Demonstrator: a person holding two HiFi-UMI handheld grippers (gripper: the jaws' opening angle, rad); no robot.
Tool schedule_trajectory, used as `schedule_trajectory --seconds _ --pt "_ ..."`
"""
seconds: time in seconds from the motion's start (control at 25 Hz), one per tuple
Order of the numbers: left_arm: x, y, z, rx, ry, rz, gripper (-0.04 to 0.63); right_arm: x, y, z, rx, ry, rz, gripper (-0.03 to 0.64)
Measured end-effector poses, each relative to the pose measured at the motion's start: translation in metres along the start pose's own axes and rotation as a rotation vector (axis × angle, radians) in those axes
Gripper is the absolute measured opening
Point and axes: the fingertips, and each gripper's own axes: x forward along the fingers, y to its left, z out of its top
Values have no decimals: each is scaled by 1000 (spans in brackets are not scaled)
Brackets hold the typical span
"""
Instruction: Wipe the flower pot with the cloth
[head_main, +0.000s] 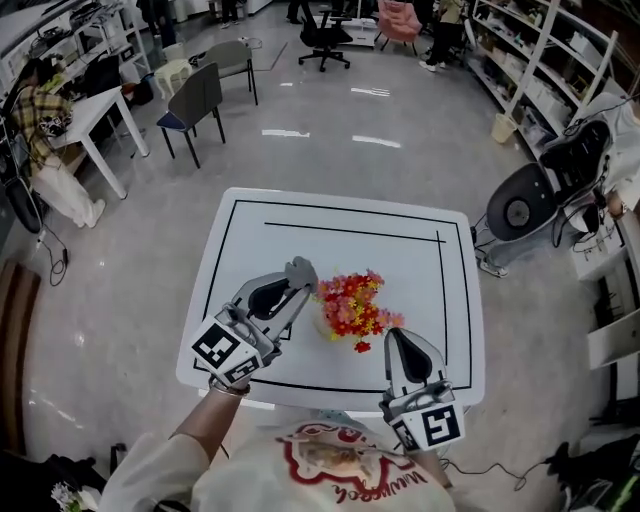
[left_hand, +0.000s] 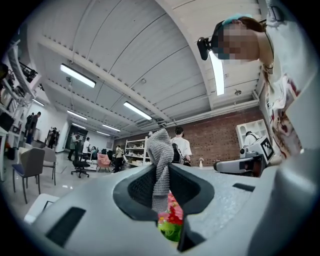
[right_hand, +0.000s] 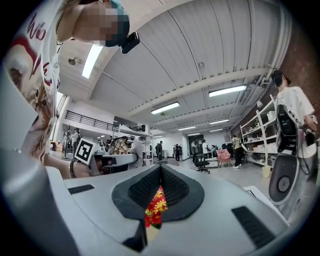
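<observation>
1. Head view: white table (head_main: 455, 300) w/ black line (head_main: 350, 233) round its top. Flower pot (head_main: 326, 324) stands near middle of table, a bit toward near edge, full of red & yellow flowers (head_main: 355, 305). Left gripper (head_main: 298, 283) comes in from near-left corner. Its tip is just beside flowers on their left side, w/ grey cloth (head_main: 300, 269) sticking out of it. Right gripper (head_main: 396, 340) is over near edge, to right of pot, tip close to flowers; can't tell if it touches them.
2. Left gripper view: jaws squeezed tight on cloth. Cloth stands up betw. them like a little grey flag. Red flowers & sth green peek thru gap below.
3. Right gripper view: jaws pushed together at tip, nothing held. Red & yellow flowers show thru thin gap lower down. Marker cube (right_hand: 85, 150) of other gripper is at left.
</observation>
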Motion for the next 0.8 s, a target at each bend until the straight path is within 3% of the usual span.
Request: schedule_trajectory --seconds 0.32,0.48,0.6,0.8 --pt "45 59 -17 56 54 -35 61 18 -35 -14 19 33 -17 0" --pt "61 81 -42 -26 60 -47 61 23 -47 -17 24 47 -20 0" --pt "73 85 -63 -39 104 -75 61 24 -66 -18 22 52 -48 0" --pt "87 82 -91 39 164 -164 61 26 -92 -18 46 51 -90 0"
